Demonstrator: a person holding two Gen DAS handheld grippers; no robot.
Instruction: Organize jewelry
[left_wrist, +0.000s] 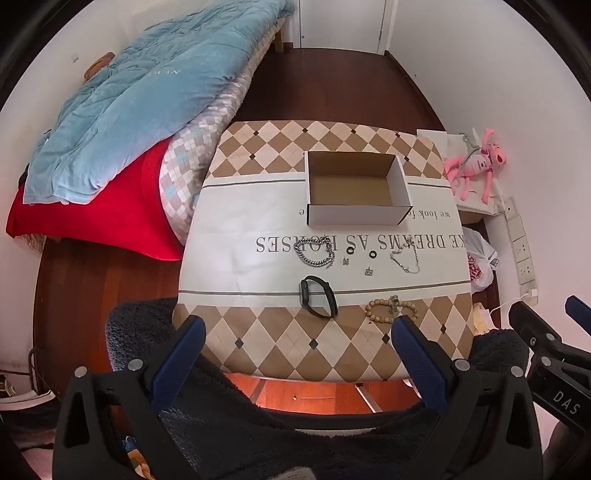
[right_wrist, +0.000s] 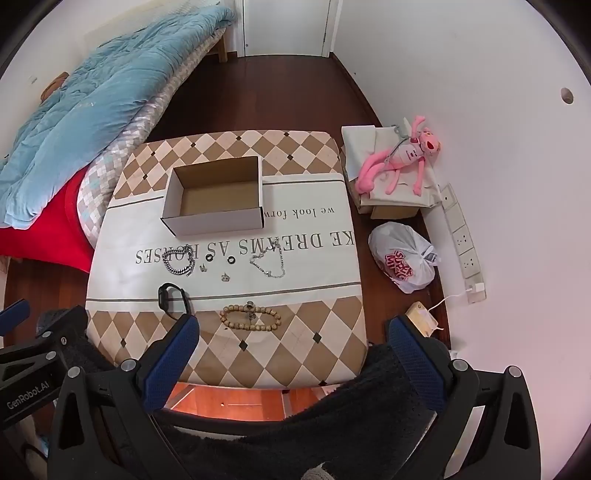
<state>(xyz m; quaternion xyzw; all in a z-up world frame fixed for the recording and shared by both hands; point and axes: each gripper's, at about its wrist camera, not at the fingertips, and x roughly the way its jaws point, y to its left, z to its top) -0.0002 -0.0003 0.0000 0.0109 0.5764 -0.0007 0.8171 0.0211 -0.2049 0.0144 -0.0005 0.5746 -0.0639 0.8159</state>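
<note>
1. From left to right on the worktop (left_wrist: 229, 206), a heavy silver chain bracelet (left_wrist: 314, 252), two small black rings (left_wrist: 349, 251), two small metal charms and a thin silver chain (left_wrist: 406, 258) are seen in a row on the white band of the cloth; nearer the camera a black smart band (left_wrist: 317, 301) and a wooden bead bracelet (left_wrist: 392, 309) are laid, the beads carrying a small metal piece.
2. Behind the row an open cardboard box (left_wrist: 356, 214) is stood, white outside, brown inside; nothing can be made out in it.
3. A bed with a blue quilt (left_wrist: 140, 92) is shown on the left in both views; only the right wrist view gives the white plastic bag (right_wrist: 404, 258) with red lettering and the pink plush toy (right_wrist: 402, 162) in full; in the left wrist view both are crowded at the right edge.
4. The left gripper (left_wrist: 298, 332) is held with its blue fingers (left_wrist: 184, 354) spread wide and nothing between them; the smart band and beads lie just beyond the tips.
5. The right gripper (right_wrist: 293, 330) is likewise spread and empty; the bead bracelet (right_wrist: 250, 318) lies between its finger tips in the view, not touched; the smart band (right_wrist: 173, 297) sits just past the left finger.
</note>
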